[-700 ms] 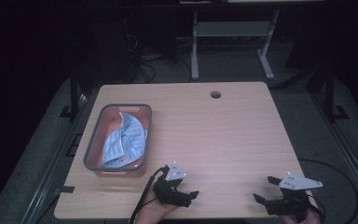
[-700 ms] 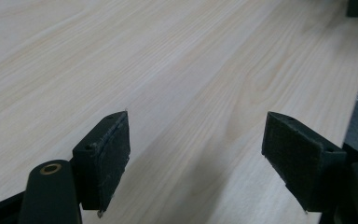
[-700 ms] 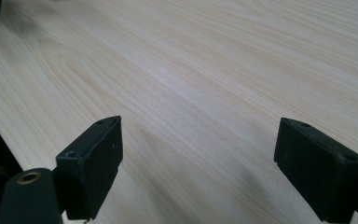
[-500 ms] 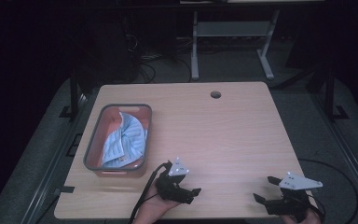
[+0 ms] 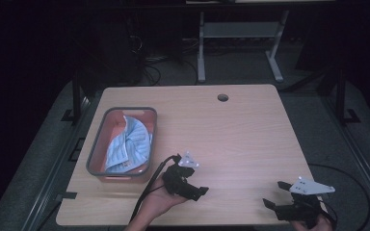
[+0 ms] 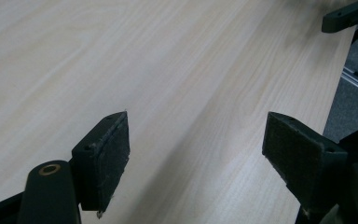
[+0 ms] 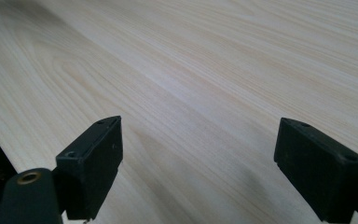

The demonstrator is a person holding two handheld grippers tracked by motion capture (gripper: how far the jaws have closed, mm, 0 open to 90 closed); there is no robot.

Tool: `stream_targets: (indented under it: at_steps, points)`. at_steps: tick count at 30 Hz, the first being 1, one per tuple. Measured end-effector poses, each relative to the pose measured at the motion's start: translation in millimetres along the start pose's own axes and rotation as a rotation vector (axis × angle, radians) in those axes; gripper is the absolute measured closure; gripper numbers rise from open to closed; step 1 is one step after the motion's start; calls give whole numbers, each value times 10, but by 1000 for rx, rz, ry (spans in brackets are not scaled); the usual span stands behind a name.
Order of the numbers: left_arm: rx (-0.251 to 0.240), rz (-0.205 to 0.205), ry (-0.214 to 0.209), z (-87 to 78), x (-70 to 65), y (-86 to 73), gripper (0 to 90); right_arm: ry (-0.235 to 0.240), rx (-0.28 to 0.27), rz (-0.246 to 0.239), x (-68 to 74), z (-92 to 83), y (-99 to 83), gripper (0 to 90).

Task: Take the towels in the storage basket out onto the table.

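Since the earlier frame only the left gripper (image 5: 192, 185) has tilted slightly, and with both it and the right gripper (image 5: 275, 193) hovering with fingers open and empty, the striped cloth (image 5: 127, 144) already lies in the tray (image 5: 94, 150) at far left, so little seems left.

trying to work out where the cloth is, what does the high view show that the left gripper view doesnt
High view alone: the striped cloth lying inside the grey-rimmed tray at the table's left, and the left gripper itself, off the tray's near right corner.

Left gripper view alone: a close look at its pads, wide apart with nothing between them.

Both: the wooden table and the right gripper, open.
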State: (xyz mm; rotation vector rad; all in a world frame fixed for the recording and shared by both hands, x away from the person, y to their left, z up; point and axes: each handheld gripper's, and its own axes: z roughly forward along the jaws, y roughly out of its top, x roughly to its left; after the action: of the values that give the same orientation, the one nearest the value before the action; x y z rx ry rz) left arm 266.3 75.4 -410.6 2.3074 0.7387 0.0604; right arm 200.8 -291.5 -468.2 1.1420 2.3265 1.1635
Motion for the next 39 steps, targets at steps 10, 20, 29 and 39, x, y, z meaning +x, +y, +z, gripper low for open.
stream_targets:
  at_steps: [10,20,29,39]
  points:
    - [-8,20,-12,-99,66,217,197,0,0,10,-21,-9,-1,148]
    - [6,-10,-24,-169,177,317,195,2,0,-2,-4,7,14,148]
    - [6,-22,-20,-247,258,435,197,10,2,-13,27,32,35,148]
    - [26,-18,-1,-317,325,563,206,12,1,-17,32,39,38,148]
